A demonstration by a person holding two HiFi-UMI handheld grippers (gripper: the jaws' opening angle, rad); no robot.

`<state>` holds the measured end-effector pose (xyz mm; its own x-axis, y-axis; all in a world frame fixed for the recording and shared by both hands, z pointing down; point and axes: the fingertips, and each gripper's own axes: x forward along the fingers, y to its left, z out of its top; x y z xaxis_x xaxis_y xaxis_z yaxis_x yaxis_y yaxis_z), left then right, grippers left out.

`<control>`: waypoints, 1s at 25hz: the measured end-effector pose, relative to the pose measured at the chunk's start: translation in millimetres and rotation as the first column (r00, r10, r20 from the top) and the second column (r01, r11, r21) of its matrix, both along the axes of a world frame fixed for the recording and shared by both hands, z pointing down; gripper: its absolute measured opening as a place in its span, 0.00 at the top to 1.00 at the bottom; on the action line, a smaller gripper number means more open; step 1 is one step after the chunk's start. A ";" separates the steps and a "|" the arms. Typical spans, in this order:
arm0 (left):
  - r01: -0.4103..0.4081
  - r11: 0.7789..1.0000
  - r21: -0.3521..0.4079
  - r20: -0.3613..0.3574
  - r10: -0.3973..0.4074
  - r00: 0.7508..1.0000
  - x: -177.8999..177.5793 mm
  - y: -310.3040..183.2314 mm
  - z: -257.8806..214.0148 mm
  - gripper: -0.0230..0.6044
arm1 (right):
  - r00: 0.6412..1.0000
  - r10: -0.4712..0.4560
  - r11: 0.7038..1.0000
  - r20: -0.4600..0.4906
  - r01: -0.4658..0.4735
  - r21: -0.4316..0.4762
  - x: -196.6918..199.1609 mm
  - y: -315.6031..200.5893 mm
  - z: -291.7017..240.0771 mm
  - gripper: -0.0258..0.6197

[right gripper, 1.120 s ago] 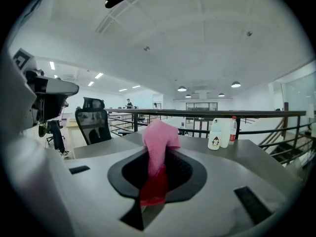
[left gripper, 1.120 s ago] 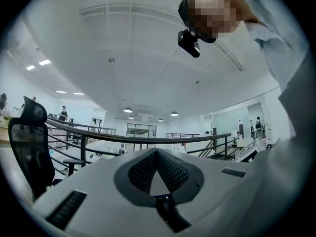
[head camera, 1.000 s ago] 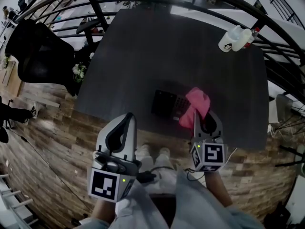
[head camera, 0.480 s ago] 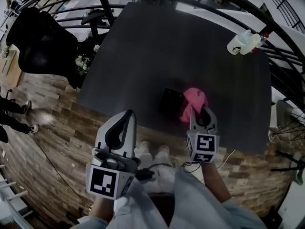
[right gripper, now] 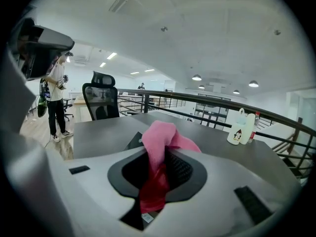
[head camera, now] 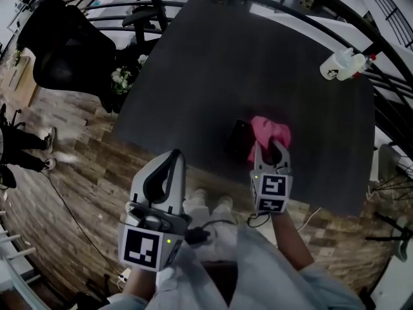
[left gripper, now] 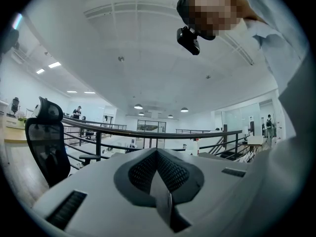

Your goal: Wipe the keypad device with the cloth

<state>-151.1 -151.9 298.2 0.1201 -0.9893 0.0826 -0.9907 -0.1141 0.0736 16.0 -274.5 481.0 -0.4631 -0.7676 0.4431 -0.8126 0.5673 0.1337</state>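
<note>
Your right gripper (head camera: pixel 270 150) pinches the pink cloth (head camera: pixel 271 133) between its jaws. In the right gripper view the cloth (right gripper: pixel 160 137) runs down between the two jaws of that gripper (right gripper: pixel 158 179) and puffs out past their tips (a darker red fold sits deep inside). The loose end of the cloth lies over the right side of the keypad device (head camera: pixel 237 137), so you only see the device's dark left part. In the right gripper view just a dark corner of the keypad device (right gripper: pixel 134 140) peeks out to the left of the cloth.

Your left gripper (head camera: pixel 173 161) is well to the left of the keypad device and nearer to you, off the table. Its jaws are pressed together with nothing between them, as the left gripper view shows (left gripper: pixel 158 181).

The keypad device sits near the front edge of the dark table (head camera: pixel 258 57). A white bottle (head camera: pixel 345 65) stands far behind the keypad device, to its right.
</note>
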 end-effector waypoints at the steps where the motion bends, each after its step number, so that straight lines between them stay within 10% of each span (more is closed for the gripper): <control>1: 0.004 1.000 -0.001 0.001 -0.004 1.000 -1.3 0.9 0.3 0.96 | 1.000 -0.008 1.000 -0.001 0.008 0.001 -3.1 0.7 0.9 0.85; 25: 0.006 1.000 -0.004 -0.001 -0.006 1.000 -4.3 1.5 1.6 0.96 | 0.960 -0.265 0.961 -0.094 0.255 -0.106 -48.7 52.9 59.5 0.85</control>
